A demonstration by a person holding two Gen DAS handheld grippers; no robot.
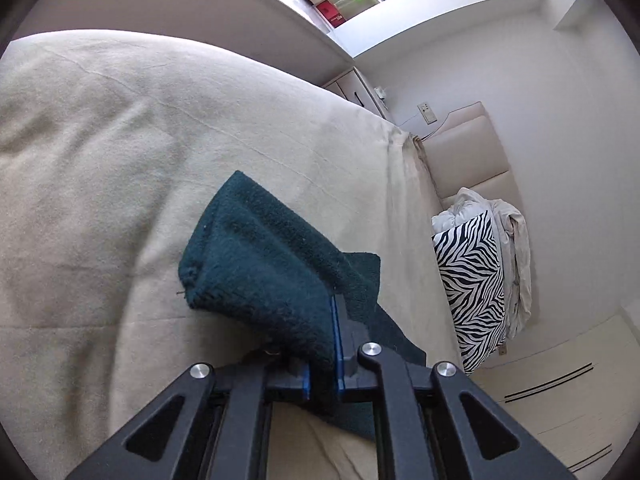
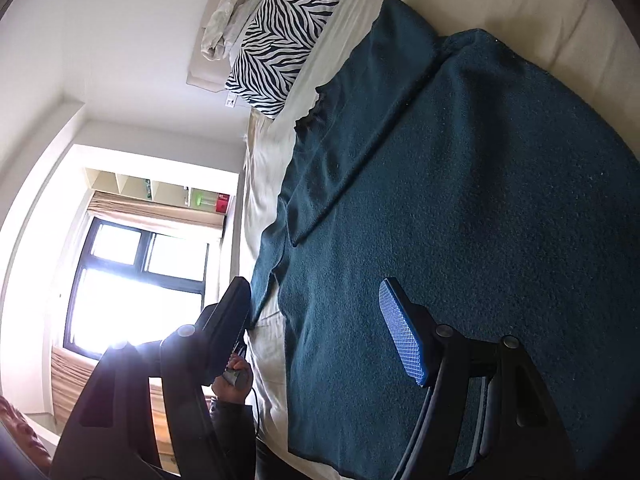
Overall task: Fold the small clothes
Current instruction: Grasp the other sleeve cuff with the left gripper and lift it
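Observation:
A dark teal knitted garment (image 2: 460,208) lies spread on a beige bed cover (image 2: 520,4), one side folded over the body with a diagonal edge. In the left wrist view my left gripper (image 1: 322,364) is shut on a part of the garment (image 1: 260,264) and holds it lifted above the bed cover (image 1: 100,160). My right gripper (image 2: 320,320) is open and empty just above the garment's lower part, its blue padded finger (image 2: 400,340) over the cloth and the other finger past the garment's edge.
A zebra-print pillow (image 1: 472,280) and a crumpled white blanket (image 1: 508,224) lie at the head of the bed; the pillow also shows in the right wrist view (image 2: 280,36). A window (image 2: 136,280) and wall shelves (image 2: 160,192) stand beyond the bed.

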